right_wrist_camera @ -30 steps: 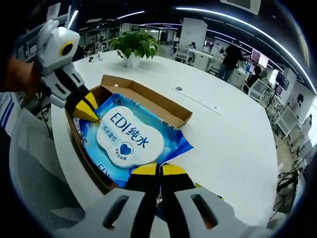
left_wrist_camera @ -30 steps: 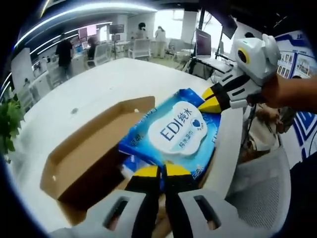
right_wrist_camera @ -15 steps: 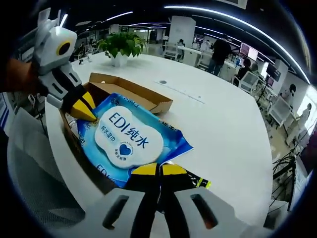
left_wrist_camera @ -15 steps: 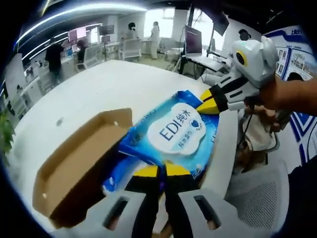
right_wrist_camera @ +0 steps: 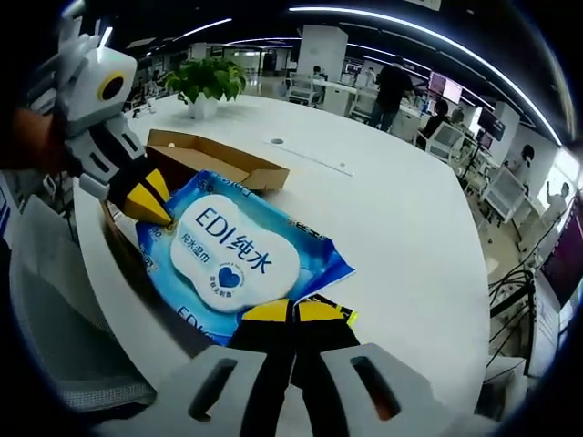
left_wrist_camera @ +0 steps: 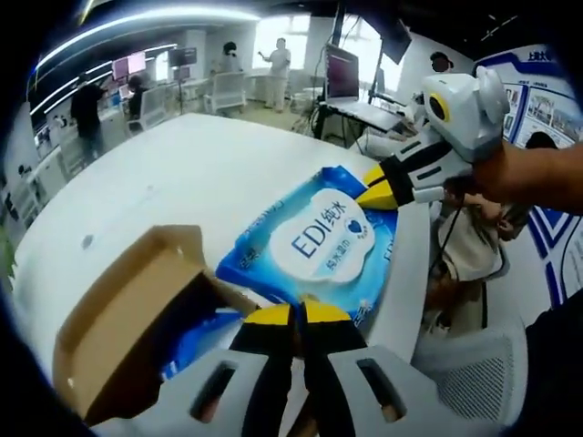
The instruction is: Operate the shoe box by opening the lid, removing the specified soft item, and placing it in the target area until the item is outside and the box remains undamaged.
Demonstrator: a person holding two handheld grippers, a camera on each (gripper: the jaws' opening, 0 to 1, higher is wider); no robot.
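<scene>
A flat blue plastic pack of wet wipes with a white label [left_wrist_camera: 323, 244] is held above the white table [left_wrist_camera: 200, 173] by both grippers. The left gripper [left_wrist_camera: 296, 316] is clenched on one edge, and the right gripper [right_wrist_camera: 291, 312] is clamped on the opposite edge. The open brown cardboard shoe box [right_wrist_camera: 214, 159] is seen resting on the table beside the pack.

A large white table [right_wrist_camera: 401, 228] spreads across an open office; strip lights [right_wrist_camera: 437, 41] curve along the dark ceiling; a potted plant [right_wrist_camera: 205, 82] stands at the table's far end; desks with monitors [left_wrist_camera: 342, 73] and white chairs [left_wrist_camera: 228, 89] line the background; people stand among them; bright windows [left_wrist_camera: 296, 32] glow behind.
</scene>
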